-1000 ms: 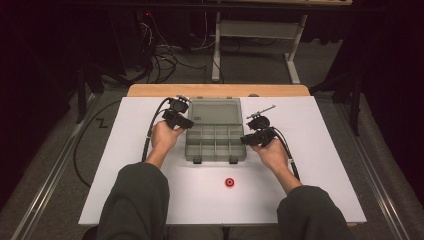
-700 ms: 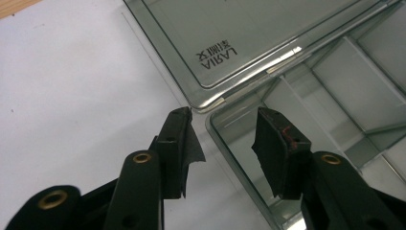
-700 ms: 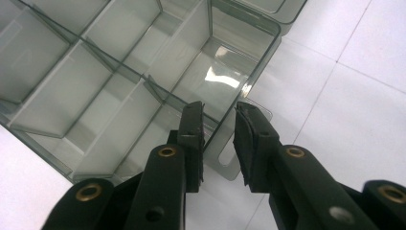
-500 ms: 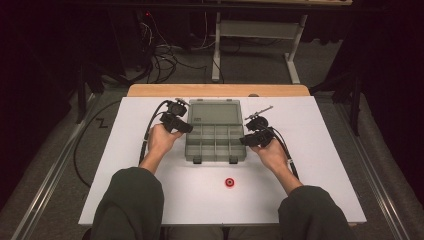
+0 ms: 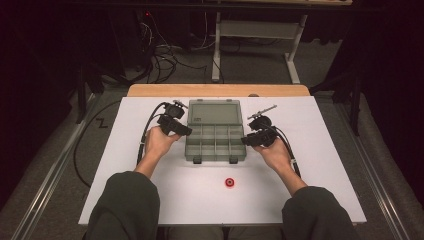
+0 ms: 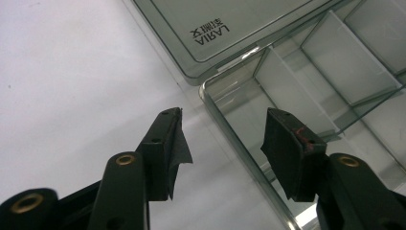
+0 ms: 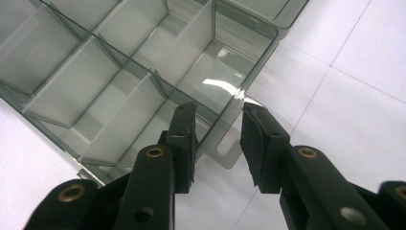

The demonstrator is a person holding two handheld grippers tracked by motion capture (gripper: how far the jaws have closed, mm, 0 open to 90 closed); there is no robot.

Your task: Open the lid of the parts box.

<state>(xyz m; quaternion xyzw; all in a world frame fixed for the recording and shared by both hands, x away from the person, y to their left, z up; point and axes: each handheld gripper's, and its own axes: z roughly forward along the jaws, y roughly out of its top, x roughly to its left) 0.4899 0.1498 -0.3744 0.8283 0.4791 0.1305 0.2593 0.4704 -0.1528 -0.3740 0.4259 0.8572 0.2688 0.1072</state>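
White table [image 5: 320, 150] bearing a small red ring [image 5: 230, 182]; wooden board [image 5: 150, 90] at far edge; cables [image 5: 165, 55] on floor.

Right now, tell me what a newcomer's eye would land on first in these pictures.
First, the clear compartment box at the middle of the white table, its lid laid open behind it. A claw flanks each side, the left claw and the right claw; both have just been opening, jaws astride the box's walls without pressing. Then the small red piece, alone in front of the box.
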